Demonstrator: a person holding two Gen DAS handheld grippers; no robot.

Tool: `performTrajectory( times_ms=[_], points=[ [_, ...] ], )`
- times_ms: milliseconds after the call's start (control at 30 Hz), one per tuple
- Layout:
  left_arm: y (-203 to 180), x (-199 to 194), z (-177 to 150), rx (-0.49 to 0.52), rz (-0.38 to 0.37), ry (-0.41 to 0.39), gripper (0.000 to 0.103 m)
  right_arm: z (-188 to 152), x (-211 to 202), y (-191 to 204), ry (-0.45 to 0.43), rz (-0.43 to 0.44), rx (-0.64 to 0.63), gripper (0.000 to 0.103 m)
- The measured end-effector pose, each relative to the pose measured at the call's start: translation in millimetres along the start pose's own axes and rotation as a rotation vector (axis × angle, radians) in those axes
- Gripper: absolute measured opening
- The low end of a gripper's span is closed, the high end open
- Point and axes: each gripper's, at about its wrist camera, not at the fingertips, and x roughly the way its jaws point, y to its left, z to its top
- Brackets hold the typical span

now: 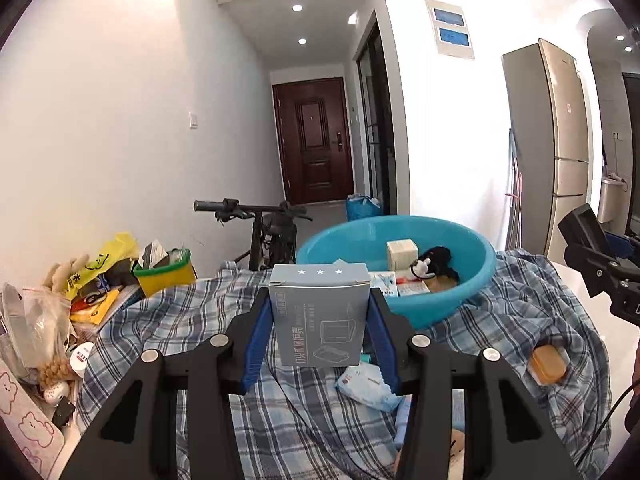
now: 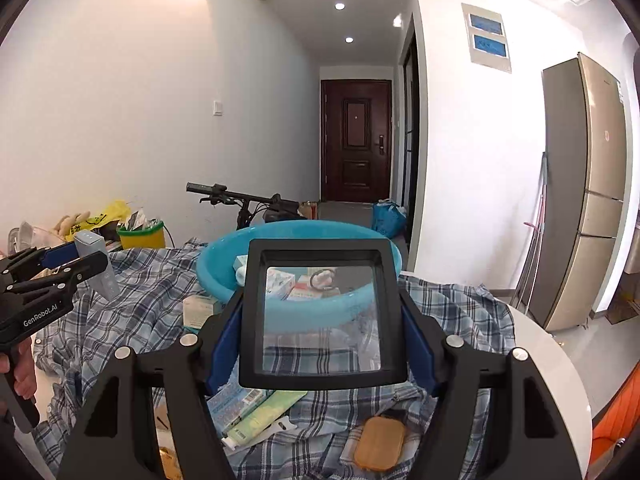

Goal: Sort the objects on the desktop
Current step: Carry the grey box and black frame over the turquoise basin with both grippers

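My left gripper (image 1: 319, 312) is shut on a grey cardboard box (image 1: 319, 312) with three white stars, held upright above the plaid cloth (image 1: 280, 420), just short of the blue basin (image 1: 476, 276). My right gripper (image 2: 322, 312) is shut on a black-framed square magnifier (image 2: 322, 374), held in front of the blue basin (image 2: 216, 264). The basin holds a small beige box (image 1: 401, 254), a black-and-white item (image 1: 434, 262) and flat packets. The left gripper with its grey box (image 2: 90, 242) shows at the left of the right wrist view. The right gripper's magnifier (image 1: 584, 236) shows at the right edge of the left wrist view.
On the cloth lie an orange-brown soap-like case (image 2: 378, 442), a tissue pack (image 1: 368, 386), a green-white tube box (image 2: 264, 416) and a small white box (image 2: 198, 310). Clutter with a yellow-green bin (image 1: 164, 274), bags and plush toys sits at the left. A bicycle (image 1: 272, 232) stands behind.
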Motion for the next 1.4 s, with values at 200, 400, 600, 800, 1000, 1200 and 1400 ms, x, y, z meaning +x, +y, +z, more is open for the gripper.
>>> performTrajectory(
  times_ms=[200,400,600,800,1000,1200,1400],
  points=[
    [-1,-13,28,-0.008,0.016,-0.126,0.049,29,-6,9,-0.101,-0.025,-0.016,0.069],
    [6,-24,51,-0.023,0.008,-0.184,0.049,51,-17,15,-0.163,-0.013,-0.022,0.069],
    [18,-30,74,-0.055,0.026,-0.235,0.049,61,-22,25,-0.191,-0.025,-0.075,0.069],
    [25,-41,83,-0.056,0.022,-0.263,0.049,65,-36,26,-0.226,-0.018,-0.069,0.069],
    [24,-42,91,-0.050,-0.065,-0.189,0.049,75,-38,25,-0.194,-0.004,-0.080,0.069],
    [17,-26,104,-0.045,-0.077,-0.172,0.049,82,-35,20,-0.199,-0.028,-0.096,0.069],
    [5,18,123,-0.077,-0.117,-0.127,0.049,85,-13,17,-0.182,-0.054,-0.091,0.069]
  ],
)
